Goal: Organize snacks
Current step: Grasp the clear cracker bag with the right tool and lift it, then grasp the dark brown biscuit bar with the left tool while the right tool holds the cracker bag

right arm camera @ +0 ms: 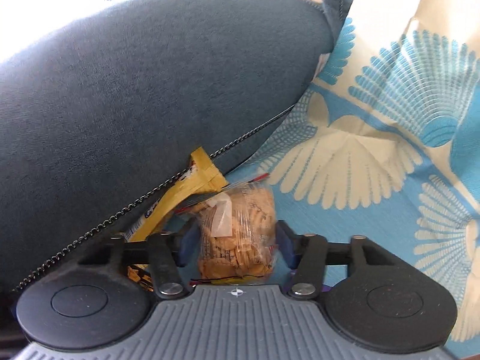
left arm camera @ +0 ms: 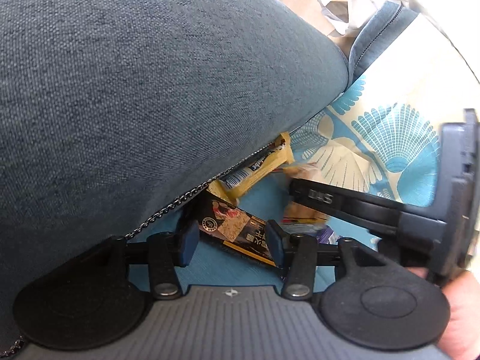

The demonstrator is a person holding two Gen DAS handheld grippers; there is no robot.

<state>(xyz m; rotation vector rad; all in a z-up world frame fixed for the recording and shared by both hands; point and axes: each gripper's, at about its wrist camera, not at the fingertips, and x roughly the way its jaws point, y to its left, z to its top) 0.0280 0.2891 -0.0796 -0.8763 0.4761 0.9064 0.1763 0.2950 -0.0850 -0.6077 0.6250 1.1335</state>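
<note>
A black snack bar (left arm camera: 237,234) lies on the blue patterned cloth (left arm camera: 375,138) between the spread fingers of my left gripper (left arm camera: 231,243), which is open and not clamping it. A yellow snack pack (left arm camera: 258,168) is wedged under the grey-blue cushion (left arm camera: 150,90). A clear bag of tan crackers (right arm camera: 237,234) sits between the fingers of my right gripper (right arm camera: 234,246), whose pads press its sides. The yellow pack (right arm camera: 192,192) lies left of it. The right gripper reaches in at right in the left wrist view (left arm camera: 300,192).
The big grey-blue cushion (right arm camera: 135,90) with a zip chain along its lower edge overhangs the snacks on the left. The patterned cloth (right arm camera: 375,150) spreads to the right. A purple wrapper (left arm camera: 325,235) peeks out beside the left gripper.
</note>
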